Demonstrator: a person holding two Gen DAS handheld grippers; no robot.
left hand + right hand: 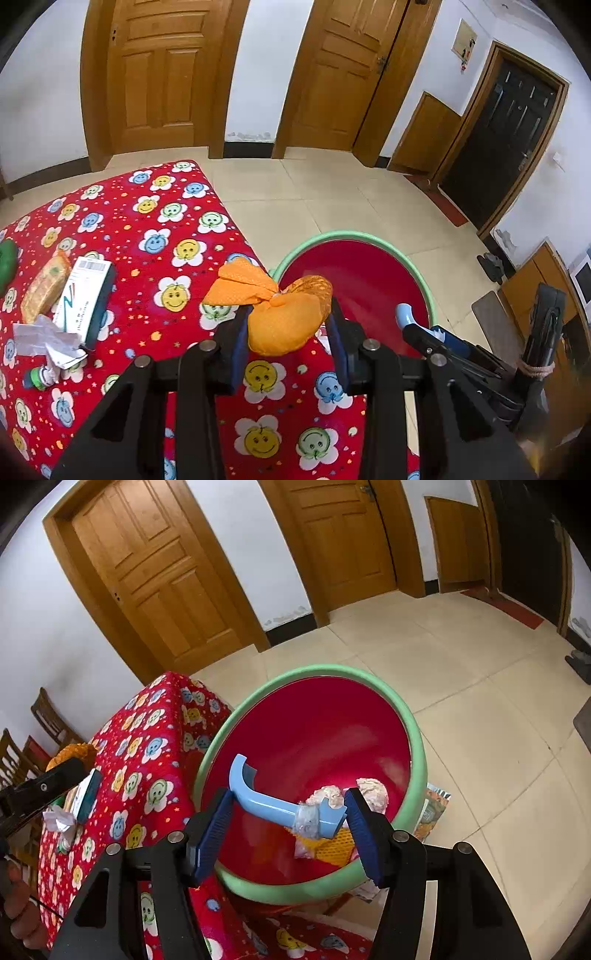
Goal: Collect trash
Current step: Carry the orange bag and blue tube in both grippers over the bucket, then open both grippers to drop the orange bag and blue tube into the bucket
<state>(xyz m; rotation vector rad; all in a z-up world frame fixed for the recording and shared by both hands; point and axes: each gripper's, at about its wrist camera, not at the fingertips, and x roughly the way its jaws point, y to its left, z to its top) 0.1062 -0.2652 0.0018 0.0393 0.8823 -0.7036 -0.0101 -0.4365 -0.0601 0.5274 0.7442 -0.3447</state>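
My left gripper [290, 325] is shut on a knotted orange bag [284, 321], held above the table's right edge beside the red bin with a green rim [306, 245]. My right gripper [288, 812] is shut on a light blue plastic hook-shaped piece [266, 801] with tape around it, held over the bin's opening [314, 738]. Inside the bin lie crumpled whitish wads [373, 788] and an orange mesh piece [334, 843]. The right gripper with the blue piece also shows in the left wrist view [406, 314].
On the red smiley-flower tablecloth [147, 221] at left lie a white carton [86, 295], an orange-brown packet [44, 288], crumpled paper [48, 341], a small green-capped bottle [37, 378] and a green object [5, 262]. Tiled floor, wooden doors beyond. Chairs [22, 746] stand at left.
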